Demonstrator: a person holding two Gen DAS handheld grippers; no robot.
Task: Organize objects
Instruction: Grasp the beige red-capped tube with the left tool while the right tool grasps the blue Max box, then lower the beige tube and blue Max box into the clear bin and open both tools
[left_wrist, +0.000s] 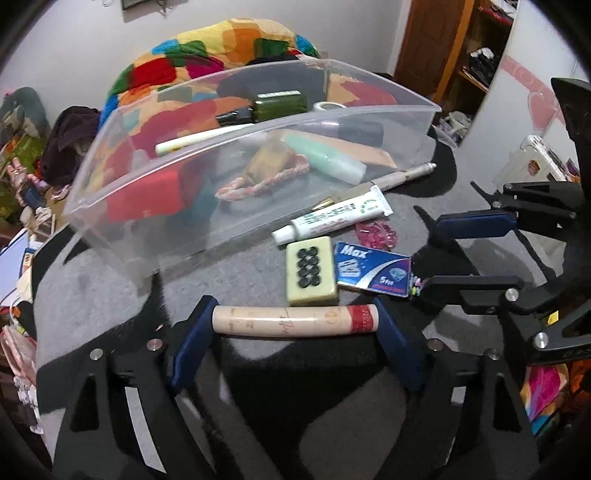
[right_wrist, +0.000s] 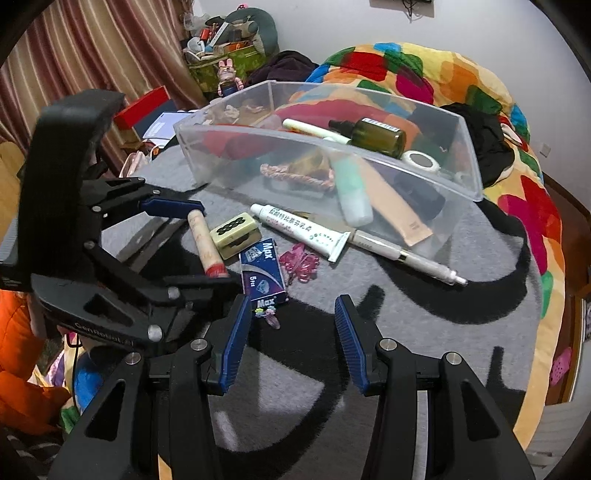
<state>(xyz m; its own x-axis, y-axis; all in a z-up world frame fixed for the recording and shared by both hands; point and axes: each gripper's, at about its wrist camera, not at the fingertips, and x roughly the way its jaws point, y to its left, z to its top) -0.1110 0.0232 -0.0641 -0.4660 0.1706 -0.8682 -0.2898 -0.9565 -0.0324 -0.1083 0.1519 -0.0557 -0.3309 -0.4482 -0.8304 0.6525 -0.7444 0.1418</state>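
Note:
My left gripper (left_wrist: 295, 325) is shut endwise on a beige tube with a red band (left_wrist: 295, 320), also seen in the right wrist view (right_wrist: 207, 243). My right gripper (right_wrist: 291, 339) is open and empty above the grey mat; in the left wrist view (left_wrist: 428, 258) it hovers at the right. A clear plastic bin (left_wrist: 122, 229) holds a green bottle (left_wrist: 280, 105), a mint tube (left_wrist: 325, 158), a rope loop and a white stick. On the mat lie a cream tile with black dots (left_wrist: 312, 275), a blue Max box (left_wrist: 373, 271), a white ointment tube (left_wrist: 332, 218), a pink hair clip (left_wrist: 376, 234) and a white pen (left_wrist: 402, 175).
A small beaded charm (right_wrist: 267, 315) lies by the right gripper's left finger. The grey mat (right_wrist: 461, 332) sits on a bed with a multicoloured quilt (right_wrist: 406, 70). Clutter and boxes stand beyond the bin at the left (right_wrist: 221, 48).

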